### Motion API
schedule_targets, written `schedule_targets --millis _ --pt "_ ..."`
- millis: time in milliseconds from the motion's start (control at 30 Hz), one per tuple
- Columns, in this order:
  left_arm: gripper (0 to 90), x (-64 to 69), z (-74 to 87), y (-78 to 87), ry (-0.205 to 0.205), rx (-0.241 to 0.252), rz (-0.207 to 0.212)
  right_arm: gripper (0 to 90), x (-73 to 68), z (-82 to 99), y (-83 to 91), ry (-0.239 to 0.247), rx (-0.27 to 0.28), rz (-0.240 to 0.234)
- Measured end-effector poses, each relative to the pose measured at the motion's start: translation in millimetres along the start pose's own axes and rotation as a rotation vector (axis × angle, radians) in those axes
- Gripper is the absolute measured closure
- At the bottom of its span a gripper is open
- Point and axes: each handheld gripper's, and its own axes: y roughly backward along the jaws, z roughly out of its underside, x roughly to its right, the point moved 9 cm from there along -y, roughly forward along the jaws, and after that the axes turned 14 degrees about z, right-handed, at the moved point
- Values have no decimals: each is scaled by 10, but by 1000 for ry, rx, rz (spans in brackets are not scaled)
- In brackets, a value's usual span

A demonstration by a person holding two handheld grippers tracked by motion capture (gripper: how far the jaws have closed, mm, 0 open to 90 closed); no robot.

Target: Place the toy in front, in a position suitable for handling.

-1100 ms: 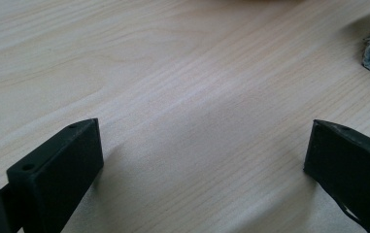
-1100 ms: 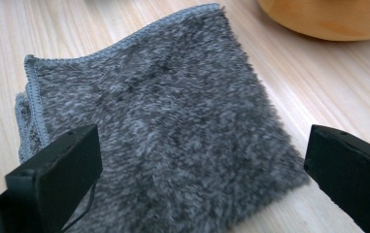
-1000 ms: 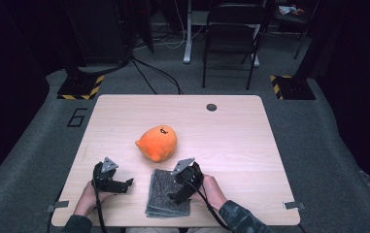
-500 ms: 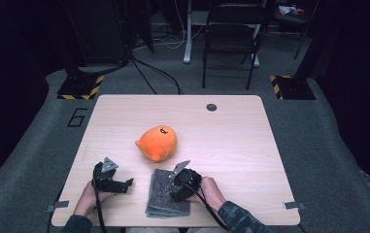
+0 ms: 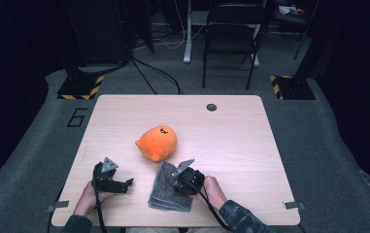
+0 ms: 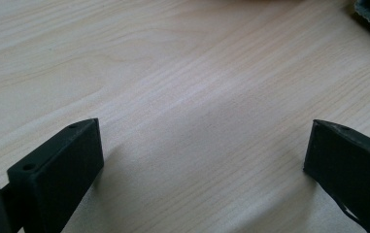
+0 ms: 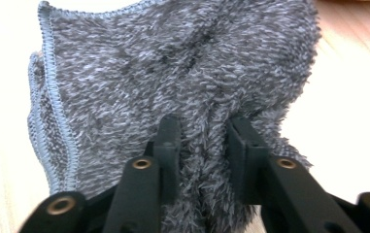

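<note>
Your right hand-held gripper (image 7: pixel 203 131) has just been closing and now pinches a fold of the grey towel (image 5: pixel 165 191), which lies at the bench's (image 5: pixel 250 145) near edge, just this side of the orange plush (image 5: pixel 157 142); it is soft, light and limp, so expect it to drape; your left hand-held gripper (image 6: pixel 202 160) rests spread over bare wood; open room lies far and right.

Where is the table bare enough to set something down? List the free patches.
Free: the far strip between the orange plush and the table edge, plus its right half. Crowded: the near edge, with the grey cloth pinched by the right tongs and the left tongs beside it.
</note>
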Motion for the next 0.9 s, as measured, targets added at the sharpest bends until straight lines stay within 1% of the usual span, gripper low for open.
schedule_targets --millis 67,200,267,300,400,500,567,600,700,733,800,833,867,900 --pt "1 -1 -2 -2 0 3 -2 733 5 -1 15 -9 -3 -1" --pt "1 -3 -4 -6 0 8 -5 739 35 -1 31 -10 2 7" --pt "1 -2 -2 -3 1 4 -3 739 61 4 49 -17 -6 -2" --pt "1 -1 -1 -2 0 3 -2 740 78 -2 59 -28 3 -5" --pt "1 -3 -4 -6 0 8 -5 739 144 3 120 -43 3 -6" --pt "1 -1 -2 -2 0 3 -2 739 171 -1 149 -53 11 -1" --pt "1 -1 -1 -1 0 2 -2 739 223 21 210 -63 1 -1" --pt "1 0 0 1 0 0 0 739 223 21 210 -63 1 -1" --pt "1 -1 0 0 0 1 -1 739 307 49 267 -92 4 18" --pt "1 0 0 1 0 0 0 738 341 68 286 -91 1 16" --pt "1 -4 -1 -3 -1 6 -5 738 422 99 326 -122 3 35" --pt "1 -4 -1 -3 -1 6 -5 738 422 99 326 -122 3 35" --pt "1 -4 0 -1 -2 6 -5 737 492 128 360 -139 0 46" --pt "1 -4 0 -1 -2 6 -5 737 492 128 360 -139 0 46"
